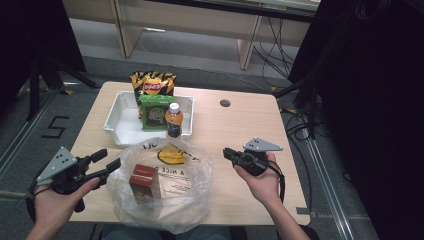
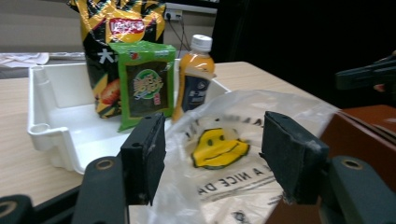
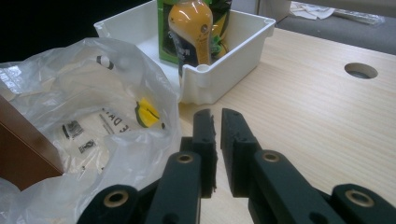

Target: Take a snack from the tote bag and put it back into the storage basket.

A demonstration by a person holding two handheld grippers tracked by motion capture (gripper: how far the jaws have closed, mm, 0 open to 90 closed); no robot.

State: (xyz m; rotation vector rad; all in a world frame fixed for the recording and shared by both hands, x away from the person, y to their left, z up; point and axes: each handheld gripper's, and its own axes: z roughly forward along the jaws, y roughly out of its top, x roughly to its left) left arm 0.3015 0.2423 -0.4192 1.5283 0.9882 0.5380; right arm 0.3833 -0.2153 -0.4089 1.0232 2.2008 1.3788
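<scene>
A clear plastic bag [image 1: 165, 185] with a yellow smiley print lies at the table's front, and a brown box [image 1: 144, 182] stands inside it. My left gripper [image 1: 110, 159] sits at the bag's left edge. In the left gripper view its jaws stand wide apart [image 2: 212, 154], with bag film [image 2: 233, 177] passing loosely between them and the box [image 2: 364, 135] to the right. My right gripper [image 1: 227, 152] hovers to the right of the bag. Its jaws [image 3: 217, 126] are nearly together over bare wood with nothing between them, and the bag [image 3: 93, 93] lies to its left.
A white tray [image 1: 116, 117] behind the bag holds a chips bag [image 1: 152, 82], a green packet [image 1: 156, 112] and an orange drink bottle [image 1: 173, 120]. A round cable hole [image 1: 225, 103] is at the back right of the wooden table. Floor rails flank the table.
</scene>
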